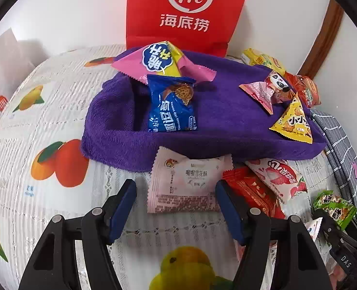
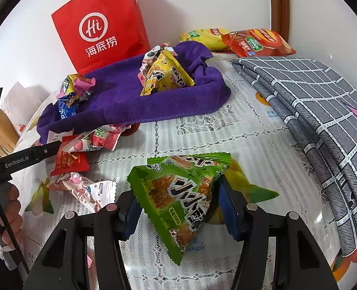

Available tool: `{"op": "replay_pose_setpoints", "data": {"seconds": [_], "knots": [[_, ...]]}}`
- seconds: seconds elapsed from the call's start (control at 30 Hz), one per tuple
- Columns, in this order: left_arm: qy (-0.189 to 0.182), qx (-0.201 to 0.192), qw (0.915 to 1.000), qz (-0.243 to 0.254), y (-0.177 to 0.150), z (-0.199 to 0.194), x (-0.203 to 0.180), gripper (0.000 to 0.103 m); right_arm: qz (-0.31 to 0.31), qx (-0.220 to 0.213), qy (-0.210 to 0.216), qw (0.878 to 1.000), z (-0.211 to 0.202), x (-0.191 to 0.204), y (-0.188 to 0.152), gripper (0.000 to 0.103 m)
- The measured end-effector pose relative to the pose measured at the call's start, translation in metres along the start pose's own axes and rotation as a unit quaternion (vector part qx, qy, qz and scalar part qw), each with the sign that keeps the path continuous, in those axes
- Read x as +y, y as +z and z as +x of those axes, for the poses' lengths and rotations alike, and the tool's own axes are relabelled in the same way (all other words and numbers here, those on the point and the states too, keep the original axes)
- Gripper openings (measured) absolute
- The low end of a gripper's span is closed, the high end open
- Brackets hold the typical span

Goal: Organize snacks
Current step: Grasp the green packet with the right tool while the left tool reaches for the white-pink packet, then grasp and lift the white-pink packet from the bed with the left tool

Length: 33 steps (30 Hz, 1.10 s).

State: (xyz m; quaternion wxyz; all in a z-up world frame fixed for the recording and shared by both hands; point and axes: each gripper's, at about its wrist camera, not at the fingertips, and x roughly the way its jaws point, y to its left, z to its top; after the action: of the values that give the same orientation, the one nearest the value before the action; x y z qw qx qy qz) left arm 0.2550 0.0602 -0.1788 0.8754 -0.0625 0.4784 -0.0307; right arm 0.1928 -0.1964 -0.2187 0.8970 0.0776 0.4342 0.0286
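Left wrist: my left tongs (image 1: 176, 207) stand released astride the pale pink flat snowflake-crisp packet (image 1: 186, 183), just in front of the folded purple terry towel (image 1: 226, 118). I'd settle lower before pinching.

Right wrist: right tongs (image 2: 178, 207) loosely flank the green triangular foil snack pouch (image 2: 176, 193), near that towel (image 2: 120, 96); pads barely pressing, so I can't tell whether they grip.

The left gripper (image 1: 176, 193) stands open around a pale pink snack packet (image 1: 186, 184) on the fruit-print tablecloth (image 1: 33, 125) — just below the purple towel (image 1: 226, 118) holding more snacks.
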Motion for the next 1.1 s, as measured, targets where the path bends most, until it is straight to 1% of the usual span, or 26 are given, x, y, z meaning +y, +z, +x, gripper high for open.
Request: {"op": "replay_pose_setpoints", "data": {"seconds": [0.07, 0.2, 0.27, 0.4, 0.5, 0.53, 0.57, 0.6, 0.63, 0.67, 0.7, 0.73, 0.77, 0.83, 1.0, 1.1], "knots": [[0.0, -0.001, 1.0, 0.002, 0.0, 0.001, -0.002, 0.066, -0.001, 0.0, 0.001, 1.0, 0.0, 0.0, 0.0, 0.059], [0.002, 0.001, 0.9999, 0.015, 0.0, 0.006, -0.009, 0.074, -0.003, 0.0, 0.0, 1.0, 0.001, 0.001, -0.001, 0.06], [0.012, 0.0, 0.9996, 0.026, 0.0, 0.009, -0.014, 0.075, -0.003, -0.001, -0.001, 1.0, 0.001, 0.001, -0.001, 0.06], [0.034, -0.005, 0.9985, 0.042, -0.001, 0.014, -0.024, 0.082, -0.004, -0.001, -0.002, 1.0, 0.001, 0.002, -0.001, 0.06], [0.037, -0.012, 0.998, 0.05, -0.002, 0.015, -0.027, 0.082, -0.007, 0.0, -0.005, 1.0, 0.002, 0.003, -0.001, 0.061], [0.037, -0.014, 0.998, 0.05, -0.003, 0.015, -0.027, 0.079, -0.008, 0.0, -0.006, 1.0, 0.002, 0.004, -0.001, 0.061], [0.029, -0.018, 0.9982, 0.049, -0.003, 0.013, -0.027, 0.074, -0.01, 0.0, -0.007, 1.0, 0.003, 0.004, -0.001, 0.061], [0.019, -0.023, 0.9985, 0.046, -0.003, 0.011, -0.026, 0.059, -0.01, 0.0, -0.008, 1.0, 0.003, 0.004, -0.001, 0.061], [0.011, -0.024, 0.9988, 0.041, -0.004, 0.008, -0.024, 0.053, -0.01, 0.0, -0.008, 1.0, 0.003, 0.004, -0.001, 0.061], [0.007, -0.024, 0.999, 0.038, -0.004, 0.006, -0.023, 0.051, -0.01, 0.0, -0.008, 1.0, 0.003, 0.004, -0.001, 0.061], [0.001, -0.026, 0.999, 0.035, -0.005, 0.004, -0.021, 0.045, -0.009, 0.0, -0.007, 1.0, 0.003, 0.004, -0.001, 0.061], [-0.004, -0.027, 0.999, 0.035, -0.005, 0.002, -0.021, 0.041, -0.009, 0.0, -0.007, 1.0, 0.003, 0.005, -0.001, 0.061], [-0.013, -0.027, 0.999, 0.034, -0.006, -0.001, -0.02, 0.04, -0.009, 0.0, -0.007, 1.0, 0.003, 0.005, -0.002, 0.061], [-0.03, -0.024, 0.9988, 0.029, -0.006, -0.004, -0.018, 0.035, -0.01, 0.0, -0.008, 1.0, 0.003, 0.005, -0.001, 0.061], [-0.054, -0.027, 0.998, 0.018, -0.005, -0.012, -0.016, 0.026, -0.01, 0.0, -0.008, 1.0, 0.003, 0.005, -0.002, 0.061], [-0.056, -0.023, 0.9982, 0.006, -0.003, -0.014, -0.009, 0.024, -0.01, -0.001, -0.009, 1.0, 0.003, 0.005, -0.002, 0.061]]}}
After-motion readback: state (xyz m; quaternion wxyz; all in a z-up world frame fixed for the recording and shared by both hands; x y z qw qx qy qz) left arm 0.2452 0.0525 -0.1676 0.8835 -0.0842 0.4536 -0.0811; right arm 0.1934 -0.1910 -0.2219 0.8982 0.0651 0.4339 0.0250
